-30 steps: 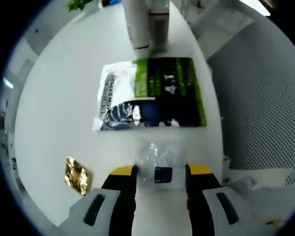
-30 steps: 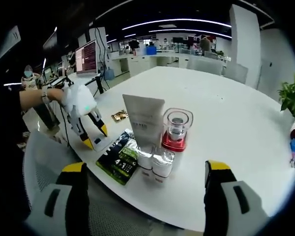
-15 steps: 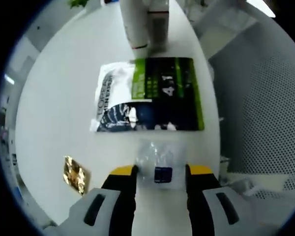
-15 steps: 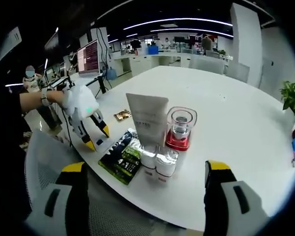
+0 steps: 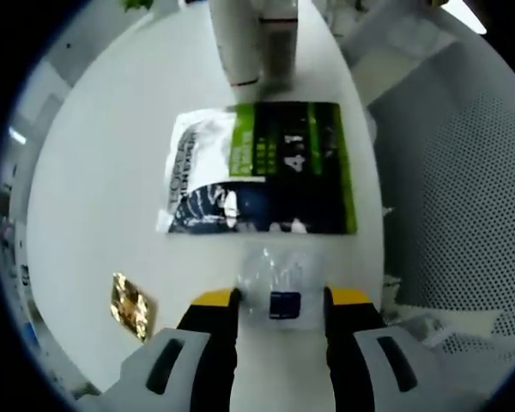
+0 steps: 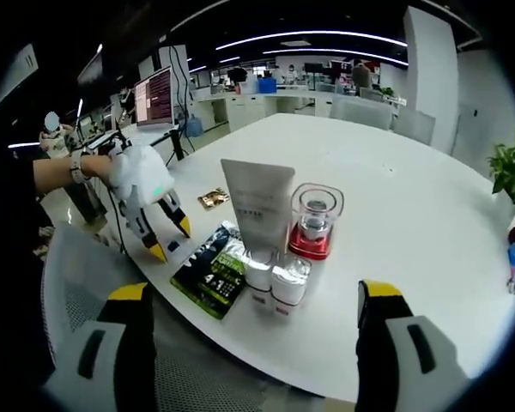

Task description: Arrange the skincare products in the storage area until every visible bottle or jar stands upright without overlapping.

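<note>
At the centre of the right gripper view, a group of skincare products is seen standing upright on the white surface [image 6: 429,232]: a tall white tube [image 6: 258,209] resting on its cap, a clear jar with a red base [image 6: 314,221] just beside it to the right, and two small white bottles [image 6: 275,280] in front of them, close together; whether they touch cannot be told. This part of the arrangement is judged done. At the lower left of that group a green and dark sachet [image 6: 210,273] lies flat, and a small gold packet [image 6: 211,199] lies further back on the left. In the left gripper view the sachet [image 5: 262,166] occupies the middle of the frame, with the gold packet [image 5: 130,305] at lower left and the bases of the tube [image 5: 235,39] and a neighbouring container visible at the top. A small clear sample pouch with a blue label [image 5: 279,287] lies flat between the spread jaws of the left claw [image 5: 279,298], which is also seen at the left of the right gripper view [image 6: 169,239]; the pouch is not pinched. The right claw [image 6: 253,296] is held wide apart and empty at the bottom of its frame, well short of the products. What remains is judged to be the flat items, beginning with the pouch.
</note>
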Available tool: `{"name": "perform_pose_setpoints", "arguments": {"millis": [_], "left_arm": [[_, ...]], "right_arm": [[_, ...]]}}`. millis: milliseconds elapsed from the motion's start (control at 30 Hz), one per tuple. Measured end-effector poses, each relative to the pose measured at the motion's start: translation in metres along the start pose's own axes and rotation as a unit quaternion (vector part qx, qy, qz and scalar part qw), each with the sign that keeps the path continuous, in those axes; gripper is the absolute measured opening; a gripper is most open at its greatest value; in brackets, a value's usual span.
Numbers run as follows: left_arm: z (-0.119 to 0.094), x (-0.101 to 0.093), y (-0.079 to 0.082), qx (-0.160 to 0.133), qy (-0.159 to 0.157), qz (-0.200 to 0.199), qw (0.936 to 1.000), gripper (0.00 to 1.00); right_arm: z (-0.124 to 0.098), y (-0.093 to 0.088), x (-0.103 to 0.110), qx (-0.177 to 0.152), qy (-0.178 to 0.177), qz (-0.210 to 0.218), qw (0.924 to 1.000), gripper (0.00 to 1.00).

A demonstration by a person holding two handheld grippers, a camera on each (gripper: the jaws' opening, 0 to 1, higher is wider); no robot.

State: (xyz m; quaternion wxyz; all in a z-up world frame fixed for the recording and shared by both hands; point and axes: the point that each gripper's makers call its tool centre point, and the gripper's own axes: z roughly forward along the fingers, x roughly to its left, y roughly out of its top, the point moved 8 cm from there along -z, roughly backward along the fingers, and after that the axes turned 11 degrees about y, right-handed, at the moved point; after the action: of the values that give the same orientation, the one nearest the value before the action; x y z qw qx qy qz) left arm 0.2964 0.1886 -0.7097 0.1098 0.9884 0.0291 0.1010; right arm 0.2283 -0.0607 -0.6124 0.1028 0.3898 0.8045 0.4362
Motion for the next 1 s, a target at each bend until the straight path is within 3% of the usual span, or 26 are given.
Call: {"name": "perform_pose_setpoints", "arguments": {"millis": [100, 400, 533, 700, 1000], "left_arm": [[0.0003, 0.0007, 0.0011, -0.002, 0.001, -0.016, 0.9999, 0.36], [-0.0003, -0.0012, 0.0007, -0.007, 0.006, -0.014, 0.9999, 0.37], [-0.0007, 0.0031, -0.0006, -0.018, 0.028, -0.015, 0.9993, 0.46], [-0.0014, 0.0022, -0.001, -0.026, 0.032, -0.009, 0.9991, 0.46], [-0.0044, 0.0086, -0.0079, -0.044, 0.033, -0.03, 0.9981, 0.6]], "right_arm": [[0.0003, -0.0008, 0.0, 0.001, -0.001, 0.001, 1.0, 0.99], [-0.0007, -0.0018, -0.0003, 0.001, -0.003, 0.002, 1.0, 0.99], [-0.0014, -0.004, -0.0017, 0.005, -0.006, 0.001, 1.0, 0.99], [-0.0025, -0.0046, -0.0018, 0.009, -0.01, 0.0, 0.9999, 0.99], [-0.0044, -0.0045, -0.0028, 0.005, -0.016, 0.002, 0.9999, 0.99]]}}
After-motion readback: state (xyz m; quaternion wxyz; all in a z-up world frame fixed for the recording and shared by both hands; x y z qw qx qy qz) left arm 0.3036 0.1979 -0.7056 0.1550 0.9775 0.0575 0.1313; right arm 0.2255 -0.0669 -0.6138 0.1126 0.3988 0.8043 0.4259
